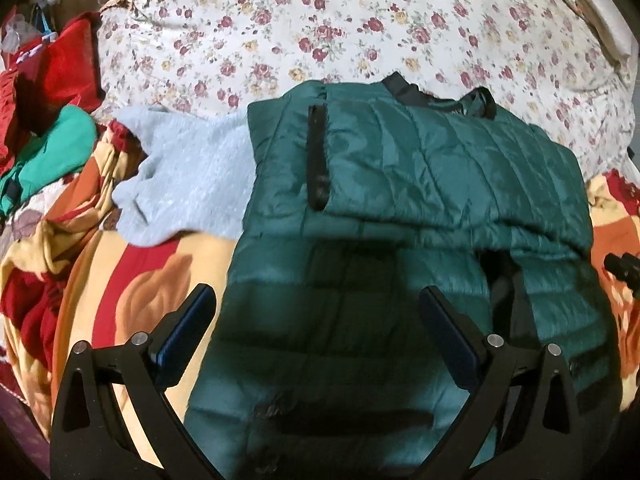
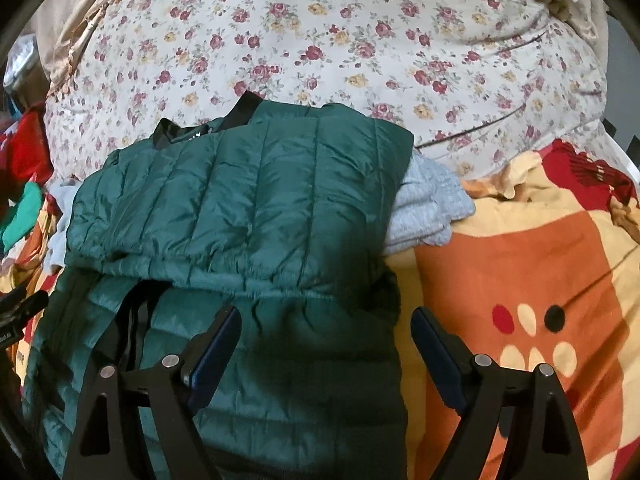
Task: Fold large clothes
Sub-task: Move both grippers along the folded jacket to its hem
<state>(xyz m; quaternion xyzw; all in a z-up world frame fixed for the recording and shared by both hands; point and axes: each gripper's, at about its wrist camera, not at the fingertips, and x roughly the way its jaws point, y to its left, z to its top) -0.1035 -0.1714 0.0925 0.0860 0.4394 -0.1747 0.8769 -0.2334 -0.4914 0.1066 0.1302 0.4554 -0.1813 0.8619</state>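
A dark green quilted jacket (image 1: 420, 168) lies on the bed with its upper part folded down over its lower part; black collar trim shows at the far edge. It also fills the left half of the right wrist view (image 2: 248, 208). My left gripper (image 1: 316, 296) is open and empty, hovering over the jacket's near left part. My right gripper (image 2: 326, 320) is open and empty over the jacket's right edge. A light blue-grey knit garment (image 1: 188, 176) lies under the jacket, its end sticking out on the right (image 2: 428, 212).
A floral quilt (image 1: 360, 28) covers the far bed. An orange, yellow and red patterned blanket (image 2: 520, 288) lies under the clothes. Red clothes (image 1: 60, 68) and green clothes (image 1: 52, 152) are piled at far left. The other gripper's tip (image 1: 624, 266) shows at the right edge.
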